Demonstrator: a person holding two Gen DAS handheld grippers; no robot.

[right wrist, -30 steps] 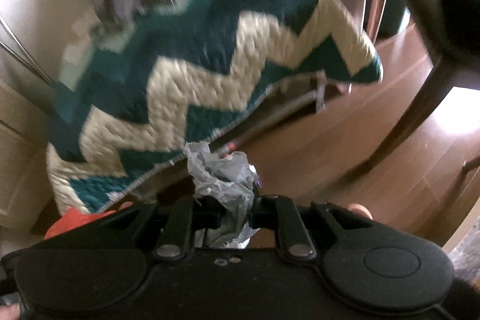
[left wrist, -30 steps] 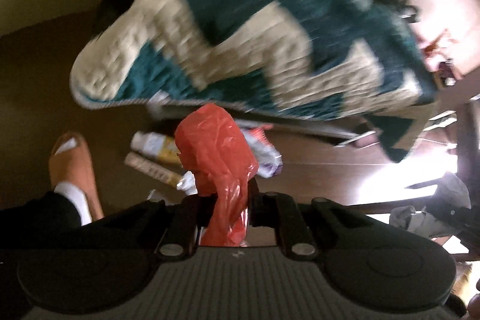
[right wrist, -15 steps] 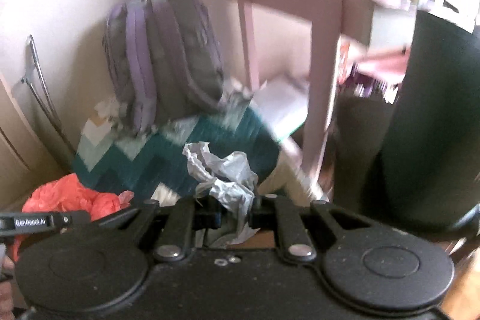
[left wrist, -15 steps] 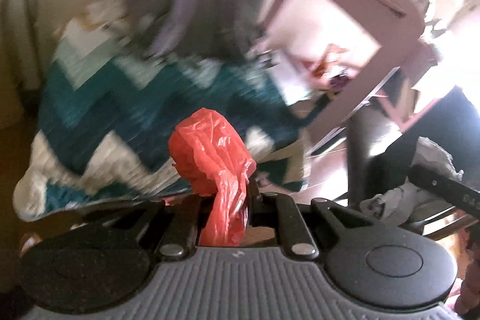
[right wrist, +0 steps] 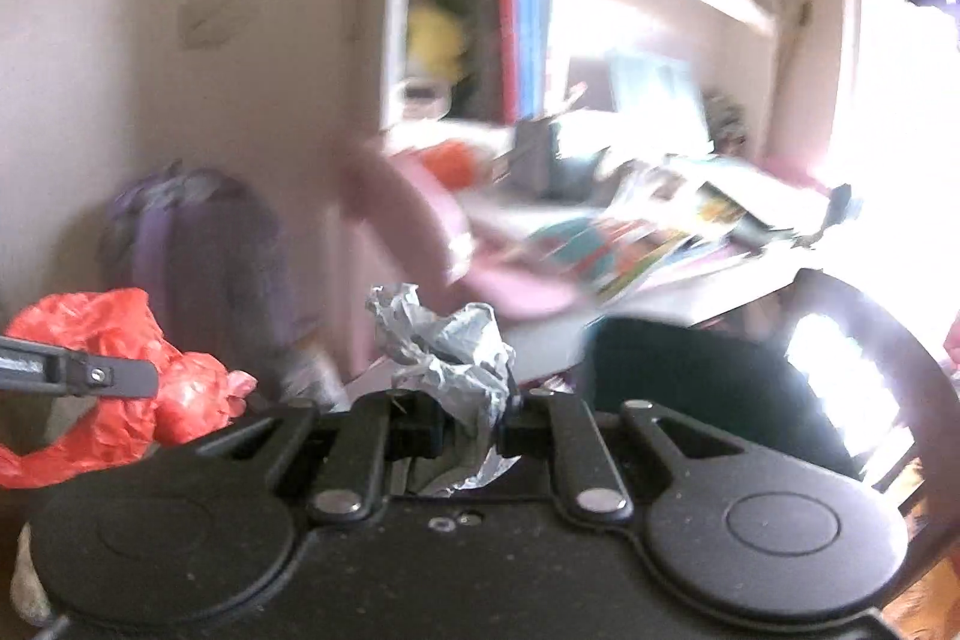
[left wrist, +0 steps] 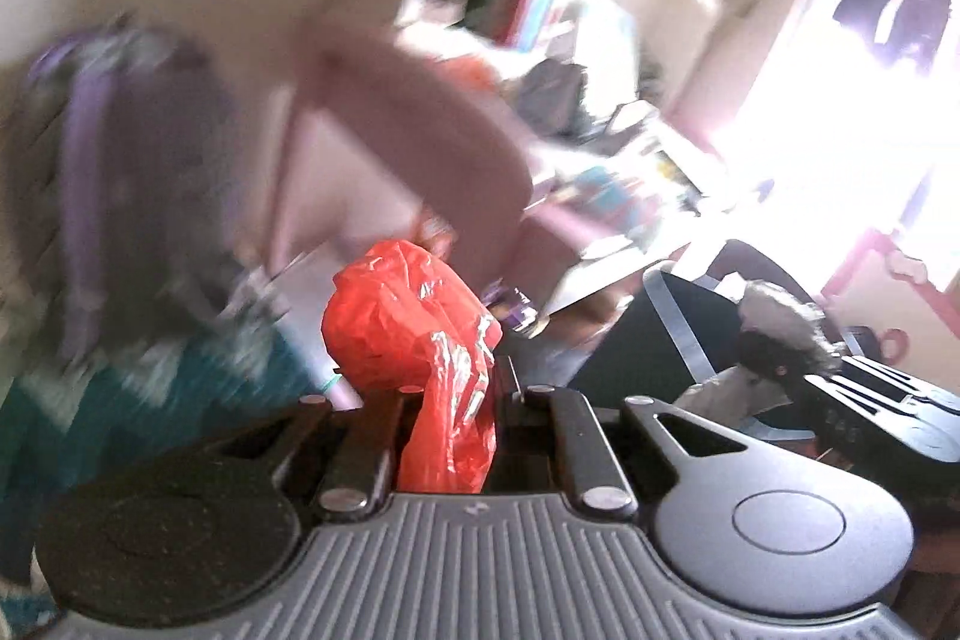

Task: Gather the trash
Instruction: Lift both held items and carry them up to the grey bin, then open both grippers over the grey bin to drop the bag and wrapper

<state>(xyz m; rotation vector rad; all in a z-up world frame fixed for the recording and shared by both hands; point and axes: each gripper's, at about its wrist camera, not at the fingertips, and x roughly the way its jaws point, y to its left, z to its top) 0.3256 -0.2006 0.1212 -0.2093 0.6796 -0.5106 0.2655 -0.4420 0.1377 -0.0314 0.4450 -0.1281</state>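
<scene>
Trash in both grippers: red plastic bag [left wrist: 414, 334] clamped between the shut fingers of the left gripper [left wrist: 447, 400], crumpled grey wrapper [right wrist: 447, 346] pinched likewise in the right gripper [right wrist: 474, 415]. Gripped by a bunched fold, presumably to carry both at once. Desk [right wrist: 690, 274] and backpack [right wrist: 198, 244] blurred behind.

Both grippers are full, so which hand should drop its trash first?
Neither, on what shows: the left gripper clamps the red bag, the right gripper the grey wrapper, and no bin is in view.
</scene>
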